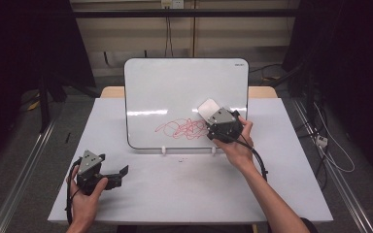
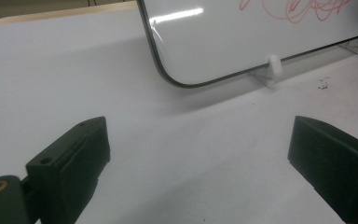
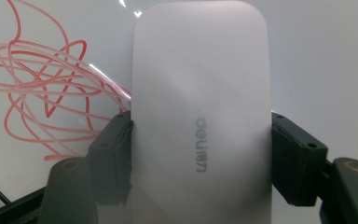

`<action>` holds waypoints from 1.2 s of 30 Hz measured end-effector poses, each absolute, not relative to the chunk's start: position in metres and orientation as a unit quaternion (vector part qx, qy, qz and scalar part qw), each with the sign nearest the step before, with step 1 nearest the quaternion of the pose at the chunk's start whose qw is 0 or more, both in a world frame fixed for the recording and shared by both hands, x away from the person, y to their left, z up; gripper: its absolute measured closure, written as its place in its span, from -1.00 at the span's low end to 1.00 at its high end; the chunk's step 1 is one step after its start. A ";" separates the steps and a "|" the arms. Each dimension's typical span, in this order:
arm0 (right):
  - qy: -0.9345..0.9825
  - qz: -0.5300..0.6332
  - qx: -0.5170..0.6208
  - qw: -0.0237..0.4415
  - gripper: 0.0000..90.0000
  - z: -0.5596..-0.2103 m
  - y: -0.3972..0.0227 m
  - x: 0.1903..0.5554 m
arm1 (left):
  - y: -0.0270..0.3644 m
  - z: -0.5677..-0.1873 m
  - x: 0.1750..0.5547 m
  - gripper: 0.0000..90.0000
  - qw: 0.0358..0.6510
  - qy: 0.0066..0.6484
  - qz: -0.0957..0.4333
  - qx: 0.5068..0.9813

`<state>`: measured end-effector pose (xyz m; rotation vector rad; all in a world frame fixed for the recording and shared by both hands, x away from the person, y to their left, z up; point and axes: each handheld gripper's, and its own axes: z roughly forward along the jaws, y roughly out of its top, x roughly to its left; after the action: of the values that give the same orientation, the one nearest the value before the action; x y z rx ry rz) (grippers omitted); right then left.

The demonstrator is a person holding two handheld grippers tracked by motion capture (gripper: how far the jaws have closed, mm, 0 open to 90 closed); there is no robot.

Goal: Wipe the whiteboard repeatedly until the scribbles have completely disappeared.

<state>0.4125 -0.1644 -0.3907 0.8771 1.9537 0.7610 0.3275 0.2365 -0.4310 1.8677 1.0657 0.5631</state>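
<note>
Right gripper (image 1: pixel 212 116) clamped on eraser (image 3: pixel 200 107), held against whiteboard (image 1: pixel 175 82) just right of red scribble (image 1: pixel 182 128). Left gripper (image 1: pixel 119 174) spread wide, idle on table (image 1: pixel 175 189) at near left. Risk judged: board tipping backward on its clips under excess pressure; eraser twisting in grip. Eraser white, oblong, rounded corners, grey lettering.

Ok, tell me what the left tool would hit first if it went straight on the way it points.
Probably the whiteboard: the left tool is open and empty, aimed over bare table at the board's lower corner. Depth is hard to judge; it could slide along the table first.
</note>
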 end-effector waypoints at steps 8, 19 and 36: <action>0.781 0.306 0.348 0.419 -0.30 -0.392 -0.161 0.412 | 0.237 -0.431 0.327 -0.88 0.445 0.432 0.228 0.751; 0.783 0.306 0.345 0.418 -0.30 -0.394 -0.154 0.410 | 0.237 -0.430 0.327 -0.88 0.445 0.431 0.229 0.751; 0.793 0.300 0.323 0.420 -0.30 -0.399 -0.140 0.407 | 0.236 -0.430 0.327 -0.88 0.445 0.429 0.229 0.752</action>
<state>0.4074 -0.1405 -0.3994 0.8104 1.9891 0.7520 0.3269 0.2361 -0.4302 1.8621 1.0638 0.5673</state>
